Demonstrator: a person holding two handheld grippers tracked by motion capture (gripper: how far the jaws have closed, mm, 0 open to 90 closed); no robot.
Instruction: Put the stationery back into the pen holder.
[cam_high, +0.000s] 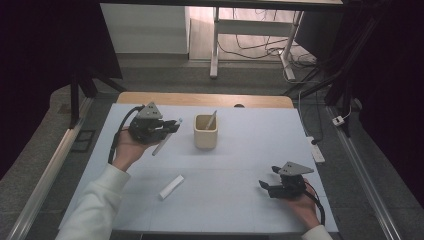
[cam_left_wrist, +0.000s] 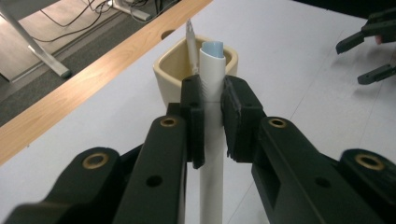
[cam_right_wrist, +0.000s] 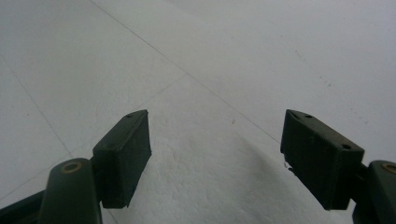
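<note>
A white marker (cam_high: 162, 143) with a pale blue end (cam_left_wrist: 213, 48) is clamped across my left gripper (cam_high: 170, 128), which is shut on it (cam_left_wrist: 212, 95). The marker hangs above the mat, left of a cream square cup (cam_high: 205, 133). In the left gripper view the cup (cam_left_wrist: 166, 74) sits just beyond the marker's tip. A slim grey pen (cam_high: 212, 120) leans inside the cup (cam_left_wrist: 190, 42). My right gripper (cam_high: 267, 179) rests low at the front right, open with nothing between its pads (cam_right_wrist: 215, 149). It also appears far off in the left gripper view (cam_left_wrist: 369, 51).
A short white stick (cam_high: 171, 186) lies on the pale mat (cam_high: 235, 205) in front of the left hand. A wooden table edge (cam_high: 200, 99) runs along the back. A white power strip (cam_high: 316, 150) lies off the mat's right side.
</note>
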